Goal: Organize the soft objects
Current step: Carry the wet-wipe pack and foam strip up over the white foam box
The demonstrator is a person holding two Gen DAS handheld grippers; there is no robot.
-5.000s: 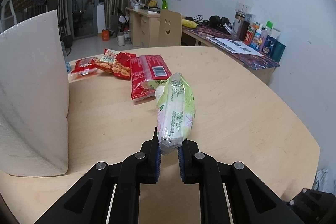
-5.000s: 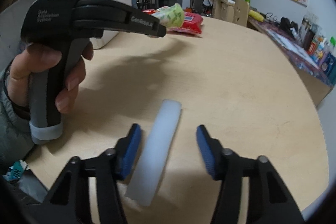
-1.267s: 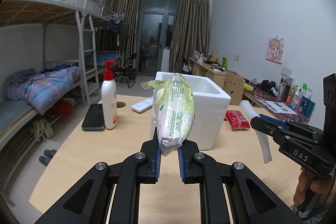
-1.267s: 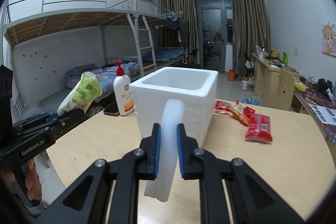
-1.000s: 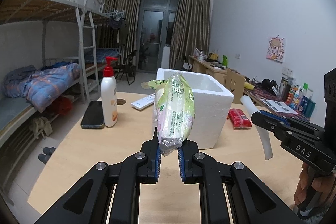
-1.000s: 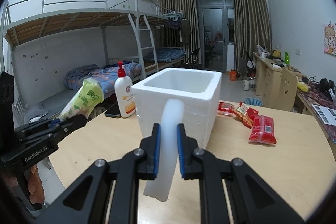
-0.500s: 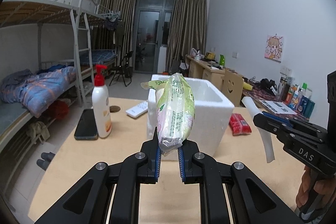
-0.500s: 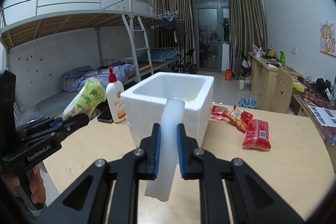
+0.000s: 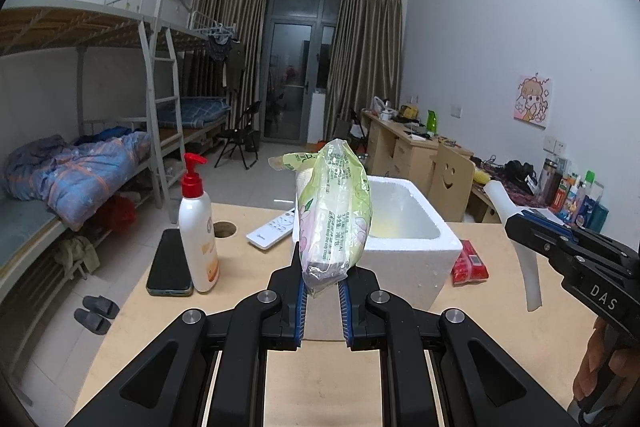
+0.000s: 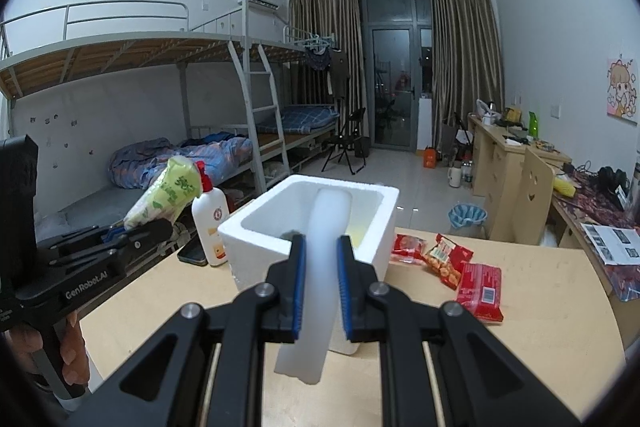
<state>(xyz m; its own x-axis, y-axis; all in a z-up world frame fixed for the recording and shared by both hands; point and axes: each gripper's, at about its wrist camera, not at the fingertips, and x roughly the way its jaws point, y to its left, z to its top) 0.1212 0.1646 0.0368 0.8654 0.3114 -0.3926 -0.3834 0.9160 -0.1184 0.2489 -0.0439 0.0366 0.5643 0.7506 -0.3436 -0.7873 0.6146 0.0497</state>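
Clamping a green-and-white plastic-wrapped soft pack [image 9: 333, 211] upright, the left hand-held gripper [image 9: 322, 293] hangs beside the right hand-held gripper [image 10: 319, 283], which pinches a white bent foam strip [image 10: 316, 279], both before the open white foam box [image 10: 372, 227] on the wooden worktop [image 10: 532, 307].

My left camera looks forward along my left gripper [image 9: 322, 291], tilted slightly down, over the table's [image 9: 248, 279] near edge toward the foam box [image 9: 404, 251], close ahead. My right camera sits beside it, facing the same way. Both share the box, the lotion bottle [image 10: 210, 227], and each other's gripper.
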